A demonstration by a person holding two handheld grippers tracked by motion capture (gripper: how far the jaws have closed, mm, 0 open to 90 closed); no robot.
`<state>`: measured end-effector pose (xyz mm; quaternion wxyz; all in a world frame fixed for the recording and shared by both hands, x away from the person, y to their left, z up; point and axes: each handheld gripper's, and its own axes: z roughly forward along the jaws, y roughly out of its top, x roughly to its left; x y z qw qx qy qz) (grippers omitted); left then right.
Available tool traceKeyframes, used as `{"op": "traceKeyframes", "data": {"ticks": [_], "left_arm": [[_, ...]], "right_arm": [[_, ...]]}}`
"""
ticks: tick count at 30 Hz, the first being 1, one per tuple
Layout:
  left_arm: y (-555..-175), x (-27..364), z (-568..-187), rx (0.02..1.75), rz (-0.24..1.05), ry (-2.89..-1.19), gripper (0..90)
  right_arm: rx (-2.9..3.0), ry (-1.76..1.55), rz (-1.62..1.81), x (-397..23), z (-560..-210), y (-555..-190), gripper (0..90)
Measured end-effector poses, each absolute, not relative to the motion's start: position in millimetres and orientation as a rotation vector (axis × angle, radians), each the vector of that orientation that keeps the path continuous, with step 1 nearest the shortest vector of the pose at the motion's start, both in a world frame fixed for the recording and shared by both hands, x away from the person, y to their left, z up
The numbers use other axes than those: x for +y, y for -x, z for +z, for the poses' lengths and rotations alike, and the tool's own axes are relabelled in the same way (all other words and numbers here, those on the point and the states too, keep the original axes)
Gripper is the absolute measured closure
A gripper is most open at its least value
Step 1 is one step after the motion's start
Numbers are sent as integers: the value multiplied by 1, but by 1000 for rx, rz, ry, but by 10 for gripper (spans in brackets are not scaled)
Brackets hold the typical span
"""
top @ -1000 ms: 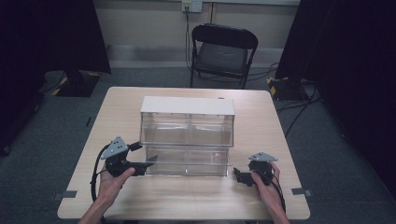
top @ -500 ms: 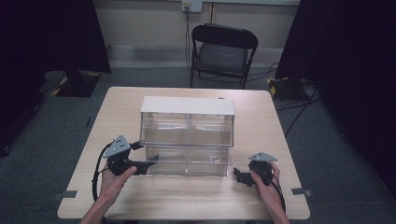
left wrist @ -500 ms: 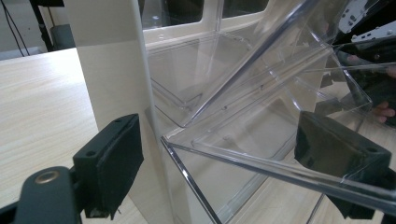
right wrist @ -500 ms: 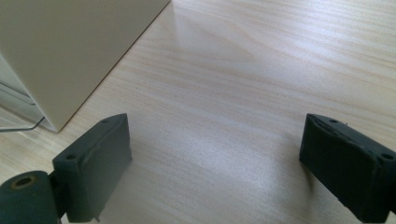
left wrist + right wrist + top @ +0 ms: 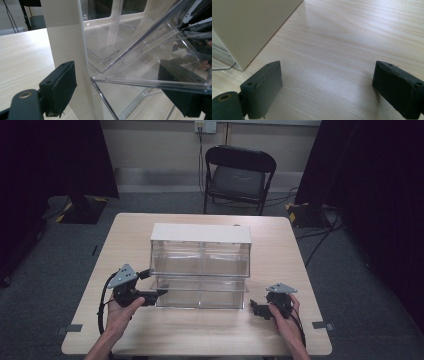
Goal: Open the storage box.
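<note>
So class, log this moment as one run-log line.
left hand-held gripper: open, at drawer | right hand-held gripper: open, on table

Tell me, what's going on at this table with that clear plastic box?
A person sits at a wooden table with a two-jaw gripper in each hand. The left gripper is at the left front corner of a clear drawer that is pulled out of the white-framed drawer cabinet; in its own view the drawer's transparent wall lies between its jaws. The right gripper rests on the table to the right of the cabinet, jaws wide apart, with nothing between them.
</note>
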<state>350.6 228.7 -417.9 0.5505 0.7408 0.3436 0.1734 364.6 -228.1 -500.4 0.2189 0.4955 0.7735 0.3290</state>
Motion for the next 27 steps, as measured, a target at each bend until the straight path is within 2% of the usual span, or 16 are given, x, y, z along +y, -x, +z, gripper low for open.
{"op": "traceKeyframes", "data": {"ticks": [27], "left_arm": [[-354,225,-409,794,401,-1724,141]], "right_arm": [[2141,-1371,911,-228,-500,-365,83]]}}
